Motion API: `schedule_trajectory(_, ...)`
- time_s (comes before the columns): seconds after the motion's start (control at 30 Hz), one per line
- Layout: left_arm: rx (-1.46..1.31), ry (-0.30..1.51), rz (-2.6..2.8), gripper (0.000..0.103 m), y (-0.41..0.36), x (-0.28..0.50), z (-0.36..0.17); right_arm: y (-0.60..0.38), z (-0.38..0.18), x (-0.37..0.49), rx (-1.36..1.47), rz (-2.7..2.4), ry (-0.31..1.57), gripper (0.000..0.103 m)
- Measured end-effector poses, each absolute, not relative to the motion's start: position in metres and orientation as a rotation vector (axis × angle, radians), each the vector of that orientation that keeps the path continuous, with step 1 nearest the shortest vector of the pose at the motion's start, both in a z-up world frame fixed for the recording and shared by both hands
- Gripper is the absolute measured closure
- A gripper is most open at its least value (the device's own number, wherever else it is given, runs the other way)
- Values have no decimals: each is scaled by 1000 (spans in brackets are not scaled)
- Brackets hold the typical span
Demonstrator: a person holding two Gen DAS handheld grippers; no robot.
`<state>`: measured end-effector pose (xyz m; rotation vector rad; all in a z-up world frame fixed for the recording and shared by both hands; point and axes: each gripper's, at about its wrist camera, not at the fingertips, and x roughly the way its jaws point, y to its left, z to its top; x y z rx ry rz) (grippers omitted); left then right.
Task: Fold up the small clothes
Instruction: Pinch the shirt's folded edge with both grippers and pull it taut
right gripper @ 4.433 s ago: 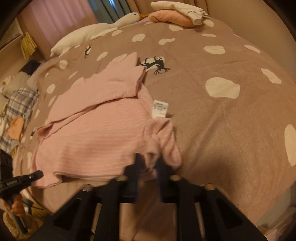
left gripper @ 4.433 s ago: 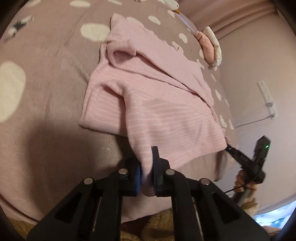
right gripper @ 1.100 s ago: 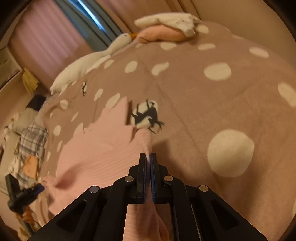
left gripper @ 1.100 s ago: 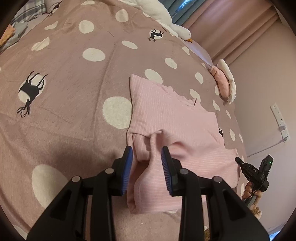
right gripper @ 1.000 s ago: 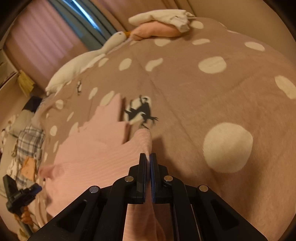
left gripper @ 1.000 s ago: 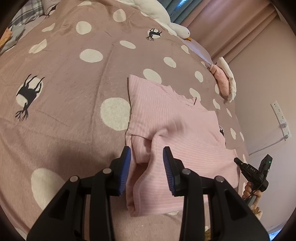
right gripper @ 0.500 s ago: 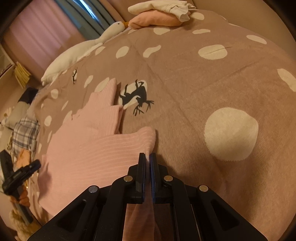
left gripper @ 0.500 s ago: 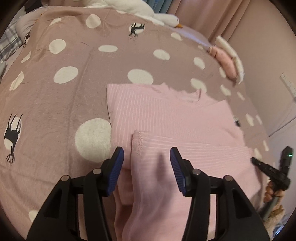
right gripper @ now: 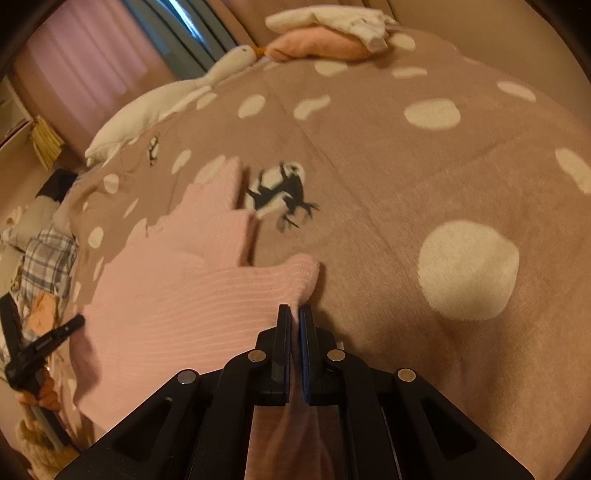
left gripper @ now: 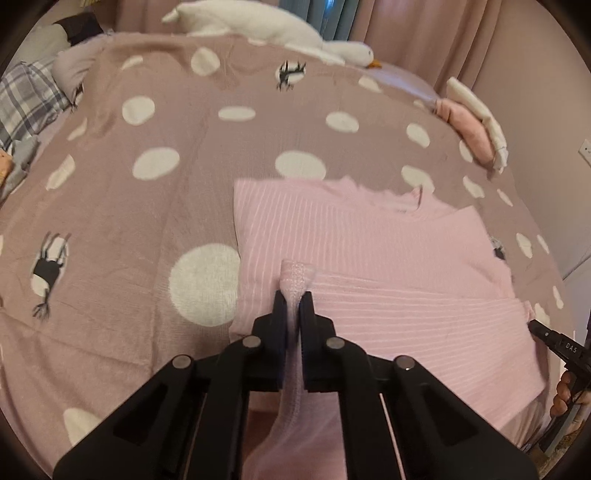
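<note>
A pink ribbed garment (left gripper: 369, 240) lies on the spotted brown bedspread (left gripper: 166, 206), its lower part folded up over the upper part. My left gripper (left gripper: 291, 299) is shut on the left corner of the folded hem, which bunches up between the pads. My right gripper (right gripper: 294, 312) is shut on the right corner of the same garment (right gripper: 177, 295). The right gripper's tip also shows in the left wrist view (left gripper: 546, 336). The left gripper shows in the right wrist view (right gripper: 44, 343).
A white goose plush (left gripper: 273, 29) lies along the far edge of the bed. Folded pink and white clothes (left gripper: 472, 118) sit at the far right, also in the right wrist view (right gripper: 325, 33). Plaid cloth (left gripper: 22, 99) lies at the left.
My left gripper was open over the folded hem; it has now shut on the hem's left corner. The right gripper stays shut on its corner and the fold has come down onto the garment.
</note>
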<state>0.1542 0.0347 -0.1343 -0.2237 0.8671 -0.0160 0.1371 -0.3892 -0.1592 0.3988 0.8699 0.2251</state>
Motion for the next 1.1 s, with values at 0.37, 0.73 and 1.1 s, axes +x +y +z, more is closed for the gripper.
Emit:
schedule_trajectory(0.37,-380,725,-24,98,60,125,-85,-381,-83,118,388,299,649,98)
schedule_trajectory(0.73,-452,648,6,98,89,150,-55,-347,-42,170,336,305,571,98)
schedule_trajectory(1.1,-450,713,62,98,103,224,-70,-308,-39,244,233,233,600,98)
